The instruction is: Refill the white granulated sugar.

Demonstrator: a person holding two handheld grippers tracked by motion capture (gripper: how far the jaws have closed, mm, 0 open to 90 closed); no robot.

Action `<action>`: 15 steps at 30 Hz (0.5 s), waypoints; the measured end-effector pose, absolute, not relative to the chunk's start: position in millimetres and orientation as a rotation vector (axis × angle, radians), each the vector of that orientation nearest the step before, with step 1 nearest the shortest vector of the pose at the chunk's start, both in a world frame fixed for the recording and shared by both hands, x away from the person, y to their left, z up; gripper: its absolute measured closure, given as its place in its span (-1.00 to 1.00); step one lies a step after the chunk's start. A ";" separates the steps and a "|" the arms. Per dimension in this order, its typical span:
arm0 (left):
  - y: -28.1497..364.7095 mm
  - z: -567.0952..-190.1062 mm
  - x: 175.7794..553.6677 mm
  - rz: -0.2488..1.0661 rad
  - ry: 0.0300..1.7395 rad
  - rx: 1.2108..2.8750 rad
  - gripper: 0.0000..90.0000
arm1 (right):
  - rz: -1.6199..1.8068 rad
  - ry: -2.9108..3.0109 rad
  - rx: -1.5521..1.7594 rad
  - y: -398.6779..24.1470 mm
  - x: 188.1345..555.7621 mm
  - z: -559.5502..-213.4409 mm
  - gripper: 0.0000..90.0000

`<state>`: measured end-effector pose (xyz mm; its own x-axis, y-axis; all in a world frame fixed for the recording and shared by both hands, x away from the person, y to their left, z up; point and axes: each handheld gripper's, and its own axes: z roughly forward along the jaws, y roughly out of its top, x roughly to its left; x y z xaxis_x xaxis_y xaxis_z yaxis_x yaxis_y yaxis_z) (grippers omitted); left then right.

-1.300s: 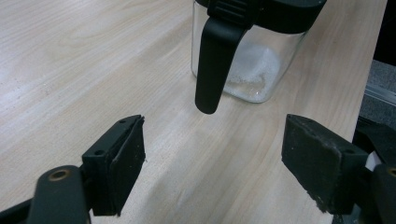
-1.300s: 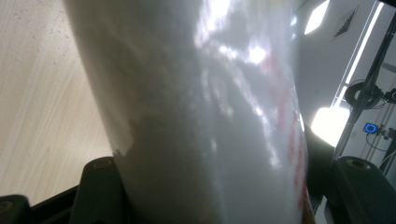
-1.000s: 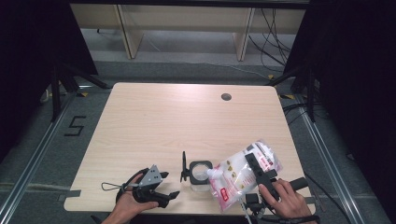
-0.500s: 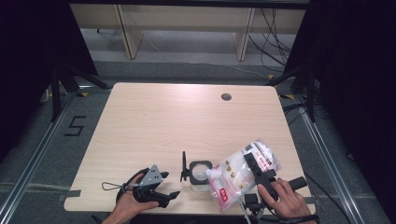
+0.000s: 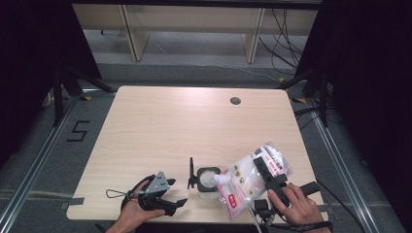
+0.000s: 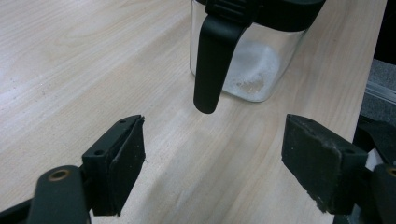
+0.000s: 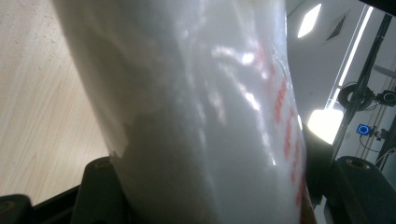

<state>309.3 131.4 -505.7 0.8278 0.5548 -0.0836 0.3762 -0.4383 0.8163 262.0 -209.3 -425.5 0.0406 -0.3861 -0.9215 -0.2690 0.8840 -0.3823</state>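
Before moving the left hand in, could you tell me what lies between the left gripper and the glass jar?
Only bare tabletop lies between the left gripper and the glass jar, as the left gripper view shows.

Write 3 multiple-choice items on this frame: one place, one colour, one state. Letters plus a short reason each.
1. Where does the glass jar stand?
A. Near the table's front edge, between the two grippers
B. At the far edge beside the round hole
C. On the floor left of the table

2. What colour is the jar's lid flap?
A. White
B. Black
C. Red

3. How are the left gripper's jaws?
A. Closed on the pouch
C. Closed on the jar
B. Open, nothing between them

Answers:
1 A: the high view shows the jar at the near edge of the table, between the left gripper and the right gripper.
2 B: the flap hanging down the jar in the left gripper view is black.
3 B: its jaws stand apart over bare wood, while the right gripper clamps the white pouch tilted toward the jar.
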 end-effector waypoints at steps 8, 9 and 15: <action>131.6 -504.6 309.7 0.245 0.684 2.074 -0.53 | -0.100 1.555 -0.530 -209.1 261.8 -425.9 -0.11; 131.5 -504.8 309.7 0.243 0.685 2.075 -0.53 | -0.098 1.555 -0.539 -208.8 262.1 -425.6 -0.11; 131.4 -504.8 309.6 0.242 0.685 2.073 -0.53 | -0.067 1.535 -0.533 -209.0 263.0 -427.2 -0.09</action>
<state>309.6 131.4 -504.8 0.8266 0.5558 -0.0878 0.3771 -0.4313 0.8196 263.0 -209.0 -427.2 0.0577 -0.3680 -0.9280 -0.2852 0.8848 -0.3686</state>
